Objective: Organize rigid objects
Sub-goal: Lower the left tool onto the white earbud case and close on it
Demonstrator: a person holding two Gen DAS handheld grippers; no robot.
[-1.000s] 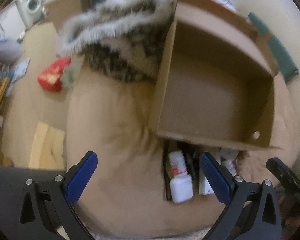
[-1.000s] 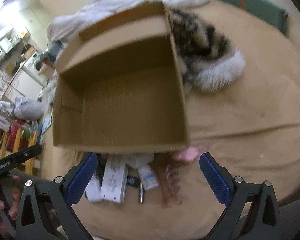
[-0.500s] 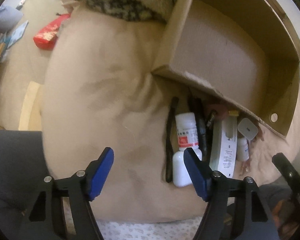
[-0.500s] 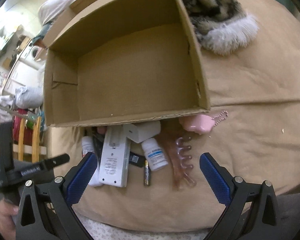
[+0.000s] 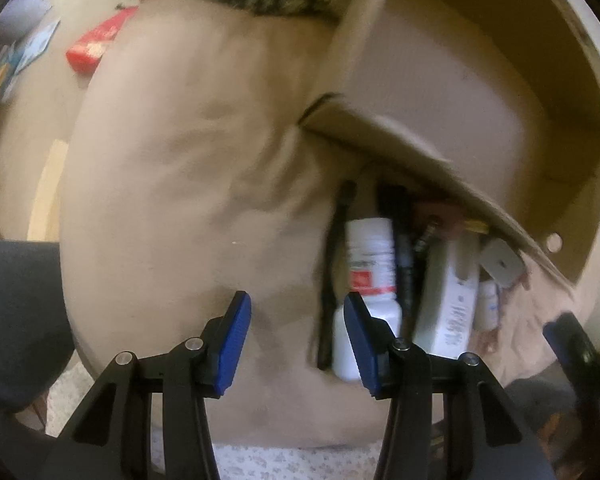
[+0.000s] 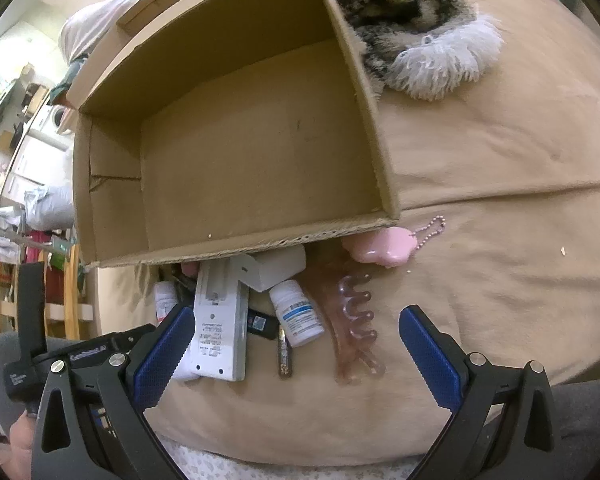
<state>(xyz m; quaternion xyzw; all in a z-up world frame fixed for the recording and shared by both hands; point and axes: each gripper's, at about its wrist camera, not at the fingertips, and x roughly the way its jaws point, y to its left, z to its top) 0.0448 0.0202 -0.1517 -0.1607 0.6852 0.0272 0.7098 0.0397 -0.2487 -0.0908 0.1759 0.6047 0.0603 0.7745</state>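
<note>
An empty cardboard box (image 6: 240, 152) lies on a beige blanket (image 6: 480, 160). A pile sits at its near edge: a white rectangular device (image 6: 220, 328), a blue-labelled bottle (image 6: 298, 314), a battery (image 6: 285, 354), a pink hair claw (image 6: 354, 332), a pink keychain (image 6: 384, 248) and a white charger (image 6: 276, 268). My right gripper (image 6: 296, 360) hangs wide open above them. My left gripper (image 5: 298, 340) is closing over bare blanket, with nothing between its pads. A red-labelled white bottle (image 5: 370, 264) and a thin black stick (image 5: 332, 280) lie just right of it.
A furry patterned garment (image 6: 420, 40) lies beyond the box's right wall. A red packet (image 5: 96, 46) sits on the floor past the blanket's left side. Dark trouser legs (image 5: 16, 312) border the near edge. Room furniture (image 6: 28, 128) crowds the far left.
My left gripper has sunk toward the pile and its jaws have narrowed a lot. My right gripper has dropped a little, so the box and pile look larger.
</note>
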